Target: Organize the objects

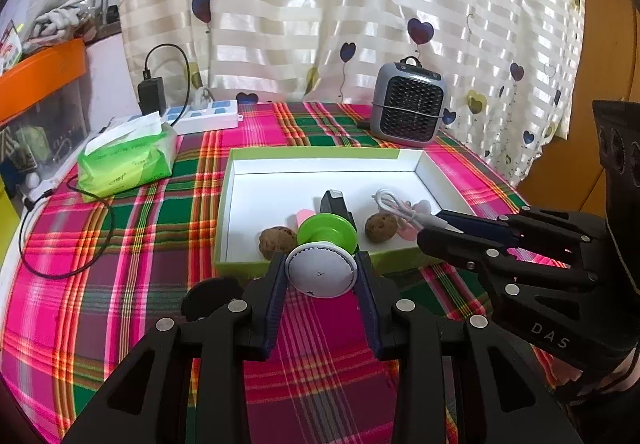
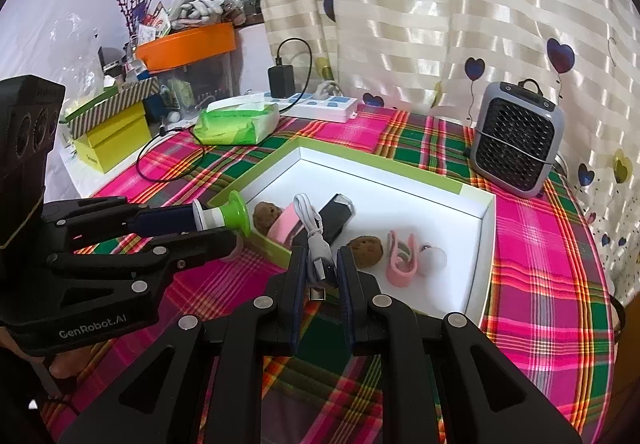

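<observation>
- The shallow white cardboard box with a lime-green rim (image 1: 308,154) lies on the pink-and-green plaid tablecloth (image 1: 132,244), and most of the small objects are already inside it.
- Inside the box: two brown, rough, walnut-like lumps (image 1: 277,241), a black rectangular gadget with a silvery end (image 2: 335,215), a pink band-like piece (image 2: 283,228) and a pink clip beside a small white ball (image 2: 405,259).
- The left gripper (image 1: 322,271) is clamped on the white round base of a green-and-white spool-shaped plastic object (image 1: 325,248), which hangs at the near rim of the box, its green flange reaching over the edge; I judge it is about to go in.
- The right gripper (image 2: 320,272) pinches the plug end of a coiled white USB cable (image 2: 314,234), held above the near edge of the box, the coil over its contents.
- Done so far, as I read it: five or six objects are boxed.
- Left: the spool and the cable are not yet set down and let go.
- A green tissue pack (image 1: 130,159), a white power strip (image 1: 204,115) with a black charger, and a grey mini heater (image 1: 409,103) also stand on the cloth; whether these belong to the tidying I cannot tell.
</observation>
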`<state>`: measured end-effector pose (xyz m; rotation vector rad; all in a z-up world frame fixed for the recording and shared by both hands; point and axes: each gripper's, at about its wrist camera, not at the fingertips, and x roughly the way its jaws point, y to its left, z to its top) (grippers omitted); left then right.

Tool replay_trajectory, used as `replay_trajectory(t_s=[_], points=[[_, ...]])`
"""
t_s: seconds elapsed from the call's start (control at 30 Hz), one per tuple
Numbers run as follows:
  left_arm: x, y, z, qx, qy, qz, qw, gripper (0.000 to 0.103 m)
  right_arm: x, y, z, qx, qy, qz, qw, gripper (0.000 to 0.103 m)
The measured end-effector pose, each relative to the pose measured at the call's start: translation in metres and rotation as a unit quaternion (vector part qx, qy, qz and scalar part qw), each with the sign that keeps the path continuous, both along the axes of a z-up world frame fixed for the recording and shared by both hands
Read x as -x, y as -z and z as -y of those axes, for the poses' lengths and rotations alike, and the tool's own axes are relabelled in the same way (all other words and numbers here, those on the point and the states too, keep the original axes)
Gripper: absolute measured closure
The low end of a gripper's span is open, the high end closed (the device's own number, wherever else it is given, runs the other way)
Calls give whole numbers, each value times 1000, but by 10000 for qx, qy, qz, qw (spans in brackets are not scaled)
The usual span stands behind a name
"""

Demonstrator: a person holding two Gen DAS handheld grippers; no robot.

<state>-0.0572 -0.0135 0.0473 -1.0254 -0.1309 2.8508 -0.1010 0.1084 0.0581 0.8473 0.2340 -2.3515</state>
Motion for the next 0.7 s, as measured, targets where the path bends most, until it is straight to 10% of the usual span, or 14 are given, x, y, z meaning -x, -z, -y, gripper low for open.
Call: replay_trajectory(t_s=[0.7], points=[[37, 2, -11, 148, 6, 68, 9999, 71, 32, 8, -25, 113, 538, 229, 9982, 87]])
